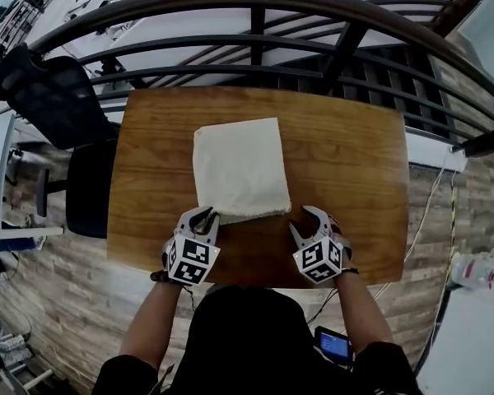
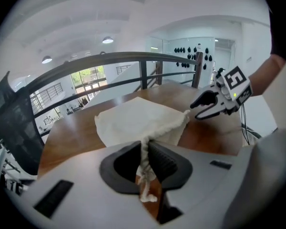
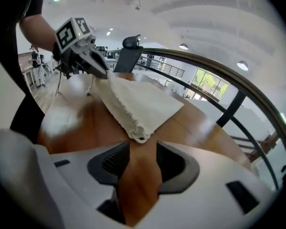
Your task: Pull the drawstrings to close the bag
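Note:
A cream cloth drawstring bag (image 1: 240,169) lies flat on the wooden table (image 1: 354,163), its near edge toward me. At the bag's near left corner, my left gripper (image 1: 204,218) is shut on the white twisted drawstring (image 2: 144,162), which runs between its jaws and back to the bag (image 2: 133,120). My right gripper (image 1: 313,220) stands open just off the near right corner. In the right gripper view that corner of the bag (image 3: 138,133) lies just ahead of the parted jaws, with only bare wood between them. Each gripper shows in the other's view: the right gripper (image 2: 206,107) and the left gripper (image 3: 96,66).
A dark curved railing (image 1: 255,48) runs along the table's far side, with stairs beyond it. A black office chair (image 1: 53,97) stands at the left. The table's near edge (image 1: 255,282) is right under the grippers.

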